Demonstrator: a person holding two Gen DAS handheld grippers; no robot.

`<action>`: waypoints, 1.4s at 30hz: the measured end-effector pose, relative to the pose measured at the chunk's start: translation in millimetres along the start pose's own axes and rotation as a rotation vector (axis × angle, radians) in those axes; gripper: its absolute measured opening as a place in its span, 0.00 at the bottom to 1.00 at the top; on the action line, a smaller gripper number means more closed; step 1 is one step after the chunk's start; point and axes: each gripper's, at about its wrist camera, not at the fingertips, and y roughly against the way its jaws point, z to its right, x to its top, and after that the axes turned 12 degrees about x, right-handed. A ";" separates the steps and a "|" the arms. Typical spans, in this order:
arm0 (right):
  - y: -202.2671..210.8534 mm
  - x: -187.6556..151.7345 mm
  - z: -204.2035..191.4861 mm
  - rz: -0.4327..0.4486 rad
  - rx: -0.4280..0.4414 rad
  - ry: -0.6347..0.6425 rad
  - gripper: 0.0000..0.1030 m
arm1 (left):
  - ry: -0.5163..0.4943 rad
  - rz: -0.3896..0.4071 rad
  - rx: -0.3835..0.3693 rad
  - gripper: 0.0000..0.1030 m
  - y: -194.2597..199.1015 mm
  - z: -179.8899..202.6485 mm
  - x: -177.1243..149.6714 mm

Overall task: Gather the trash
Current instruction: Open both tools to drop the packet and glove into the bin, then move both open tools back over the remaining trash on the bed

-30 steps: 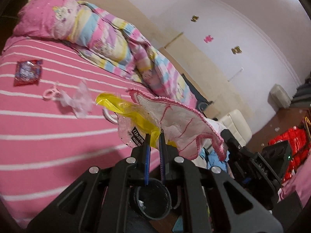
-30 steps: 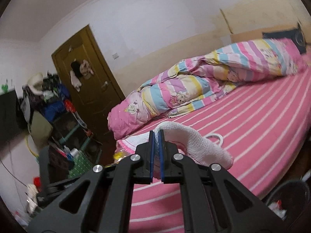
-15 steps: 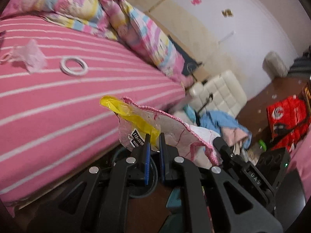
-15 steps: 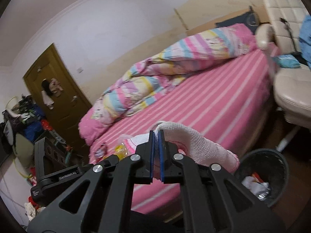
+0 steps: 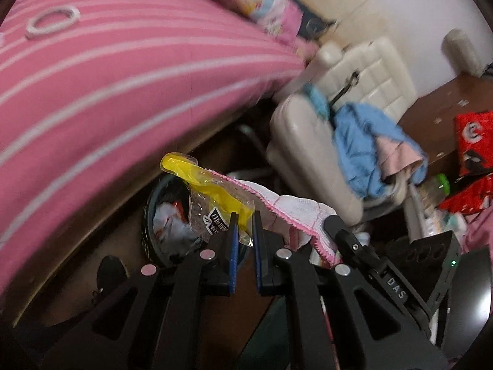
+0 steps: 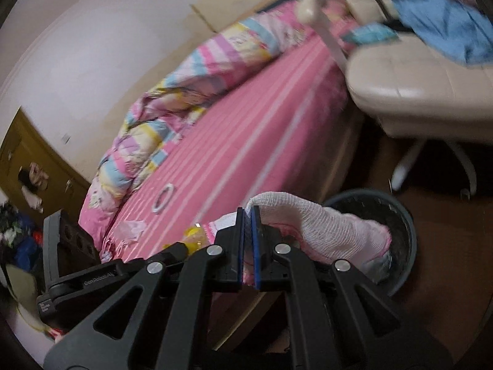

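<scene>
Left gripper: angling downward, clamping the yellow wrapper above the trash bin.
Right gripper: tilting downward, pinching the white cloth over the bin's rim, beside the bed.

Left gripper: both black fingers extend forward and tilt downward, and the blue-lined pads stand close together with only a narrow gap between them. A clear and yellow plastic wrapper is clamped between the pads near their tips.

Right gripper: the fingers also point forward and down, and the pads are nearly closed. They pinch the edge of a white and pink cloth, which drapes off to the right of the fingertips.

In the left wrist view, the right gripper's black body appears at the lower right, close beside the left gripper.
</scene>
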 end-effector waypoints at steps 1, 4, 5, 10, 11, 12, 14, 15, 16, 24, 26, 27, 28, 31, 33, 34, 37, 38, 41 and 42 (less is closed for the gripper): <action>-2.3 -0.2 8.7 -0.004 -0.007 -0.019 0.05 | -0.006 -0.032 0.010 0.08 -17.2 2.4 1.4; -10.9 -2.5 38.9 -0.023 -0.049 -0.078 0.05 | -0.038 -0.113 0.038 0.08 -59.0 7.8 1.4; -14.8 -3.8 51.9 -0.033 -0.070 -0.098 0.05 | -0.044 -0.132 0.049 0.08 -70.0 9.3 1.6; -30.8 -4.4 81.4 -0.068 -0.147 -0.102 0.05 | -0.120 -0.272 0.115 0.08 -131.6 10.2 -2.2; -34.5 -3.6 85.7 -0.075 -0.159 -0.102 0.05 | -0.131 -0.285 0.126 0.09 -138.2 10.1 -2.5; -39.1 -2.3 91.2 -0.084 -0.179 -0.097 0.05 | -0.147 -0.303 0.136 0.09 -147.6 9.7 -3.0; -46.3 0.2 98.3 -0.101 -0.206 -0.088 0.08 | -0.167 -0.336 0.146 0.15 -161.6 9.3 -4.3; -49.3 1.4 101.1 -0.111 -0.230 -0.078 0.08 | -0.177 -0.353 0.156 0.15 -167.5 8.3 -4.6; -50.9 2.0 103.8 -0.116 -0.249 -0.070 0.12 | -0.183 -0.369 0.179 0.21 -173.9 5.9 -5.4; -41.5 -7.1 93.3 -0.086 -0.322 -0.020 0.55 | -0.120 -0.343 0.191 0.43 -167.1 -8.7 -1.0; -37.5 -9.5 82.8 -0.079 -0.317 -0.005 0.56 | -0.084 -0.311 0.176 0.43 -154.8 -10.6 4.0; -36.6 -10.1 78.8 -0.076 -0.317 0.006 0.57 | -0.062 -0.293 0.162 0.43 -147.1 -10.9 6.5; -34.9 -11.4 70.8 -0.070 -0.317 0.030 0.58 | -0.044 -0.280 0.146 0.44 -139.7 -12.6 8.0; -29.7 -14.6 40.7 -0.050 -0.303 0.114 0.66 | -0.004 -0.226 0.101 0.51 -107.0 -15.4 8.9; -27.2 -14.8 13.2 -0.038 -0.278 0.182 0.68 | 0.000 -0.193 0.099 0.51 -90.4 -13.0 9.6; -26.3 -14.8 6.1 -0.034 -0.270 0.197 0.69 | 0.008 -0.167 0.095 0.51 -76.8 -15.4 8.4; -24.1 -12.9 -34.4 -0.021 -0.221 0.274 0.71 | 0.066 -0.078 0.061 0.51 -37.0 -25.1 11.7; -23.4 -12.7 -45.6 -0.017 -0.207 0.297 0.71 | 0.096 -0.041 0.040 0.52 -20.8 -31.1 13.1; -19.9 -16.7 -97.5 0.001 -0.137 0.392 0.72 | 0.155 0.067 0.020 0.54 22.3 -48.6 14.5; -19.5 -18.0 -106.1 0.002 -0.124 0.403 0.72 | 0.178 0.091 0.017 0.54 36.0 -56.4 13.3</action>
